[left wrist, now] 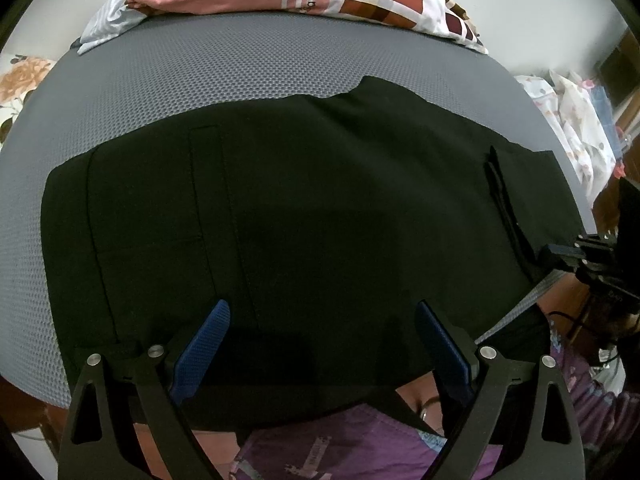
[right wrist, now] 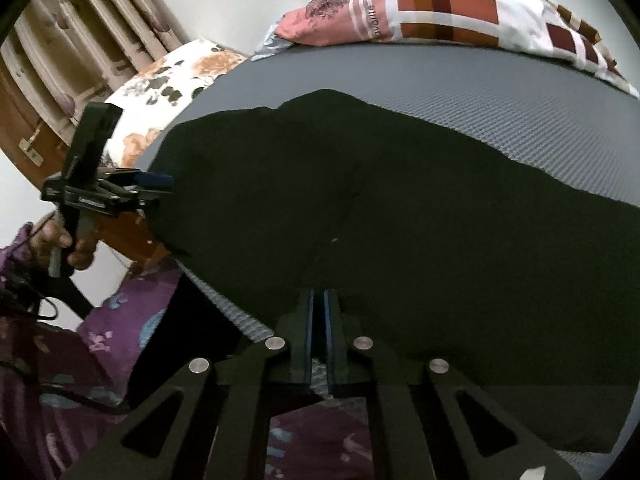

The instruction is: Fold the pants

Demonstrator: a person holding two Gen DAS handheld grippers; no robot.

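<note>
Two grippers — left gripper fingers apart, right gripper fingers together — one black pants.

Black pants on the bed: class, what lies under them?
The black pants lie on a grey mesh mattress, which shows around their edges. Whatever is directly beneath the cloth is covered and cannot be seen.

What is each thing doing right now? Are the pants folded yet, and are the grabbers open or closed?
Pants: black, spread flat on the bed, near edge hanging over the side.
Left gripper: jaws wide open, over the pants' near edge, gripping nothing.
Right gripper: jaws shut at the pants' near edge; cloth between them cannot be made out.
Pillow: lying at the bed's far end.
Bed: grey cover, mostly under the pants.
</note>
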